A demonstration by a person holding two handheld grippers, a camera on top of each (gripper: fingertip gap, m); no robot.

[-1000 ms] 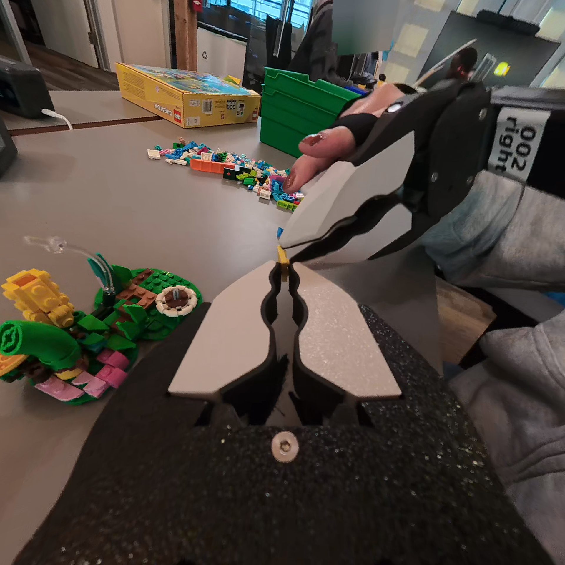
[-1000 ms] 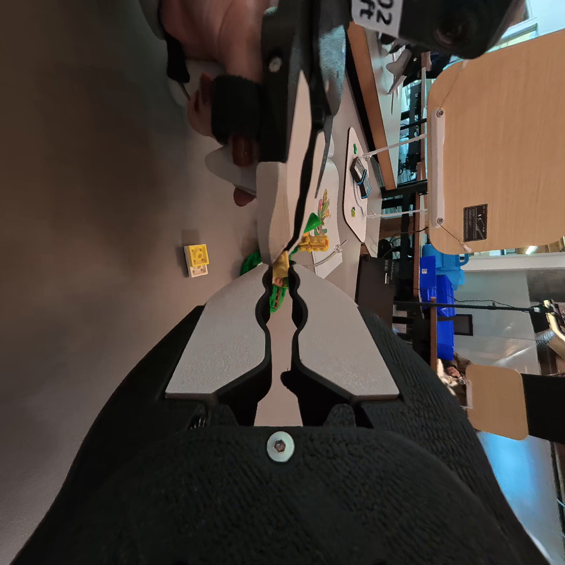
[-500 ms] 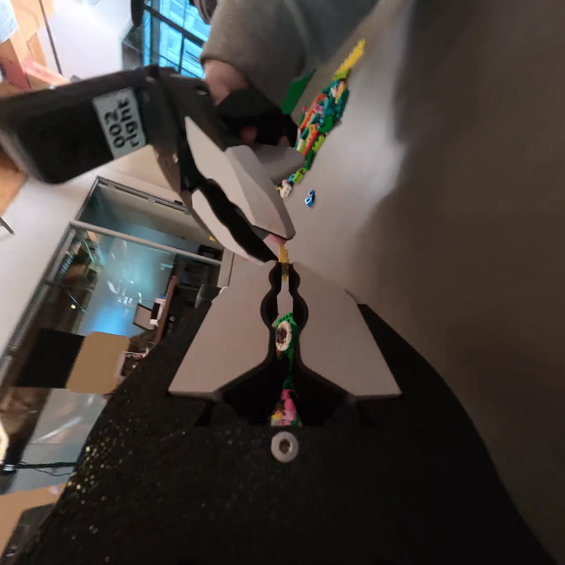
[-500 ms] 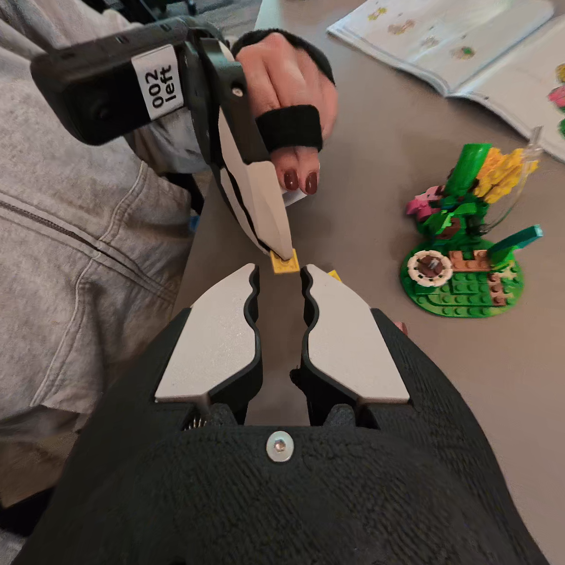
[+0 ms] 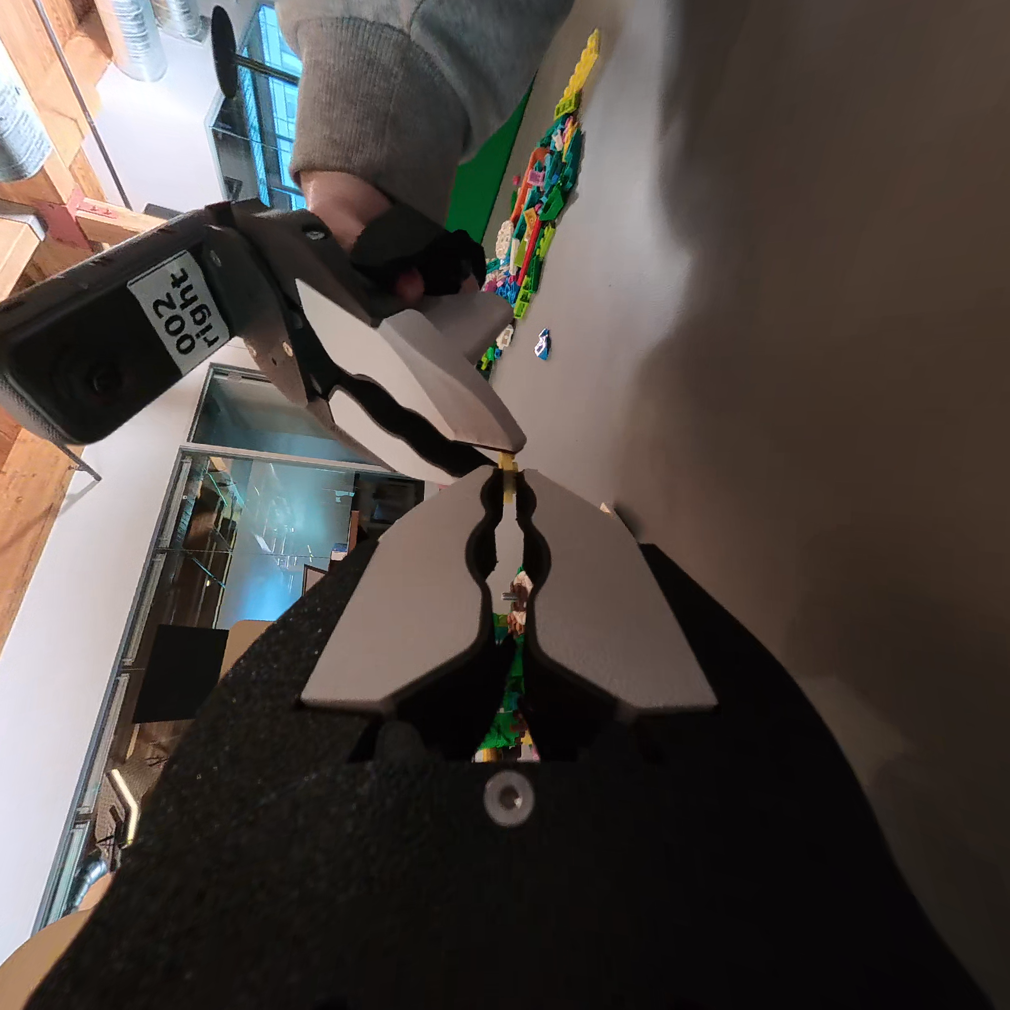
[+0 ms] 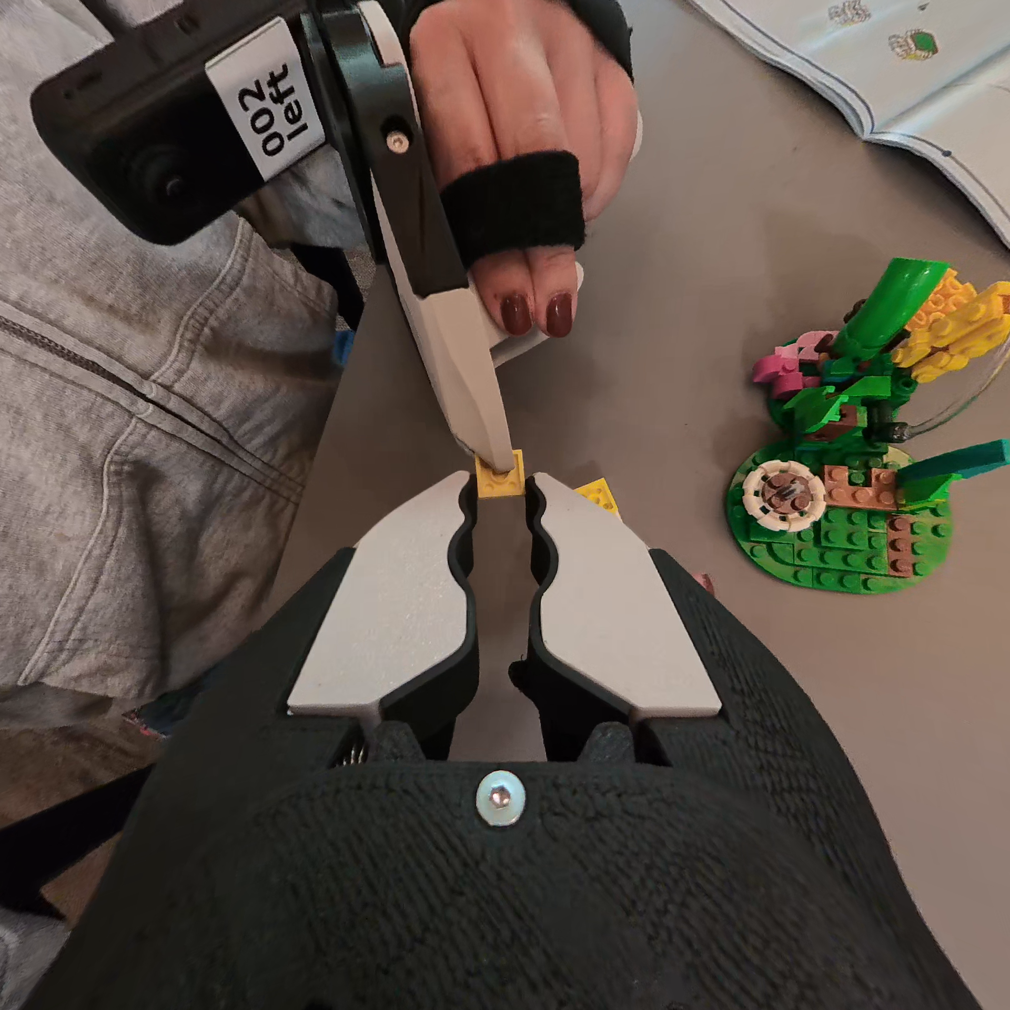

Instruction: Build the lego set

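white label on left tool (image 6: 494,459), yellow plate (image 6: 500,481)

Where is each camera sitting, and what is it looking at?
Left wrist view: sits on the left gripper, rolled sideways, looking along its fingers at the small yellow plate; a sleeved hand holding the right gripper shows.
Right wrist view: sits on the right gripper, looking down at the grey table and the flower build; the hand holding the left gripper shows.
Shared: both see the yellow plate and the other gripper.
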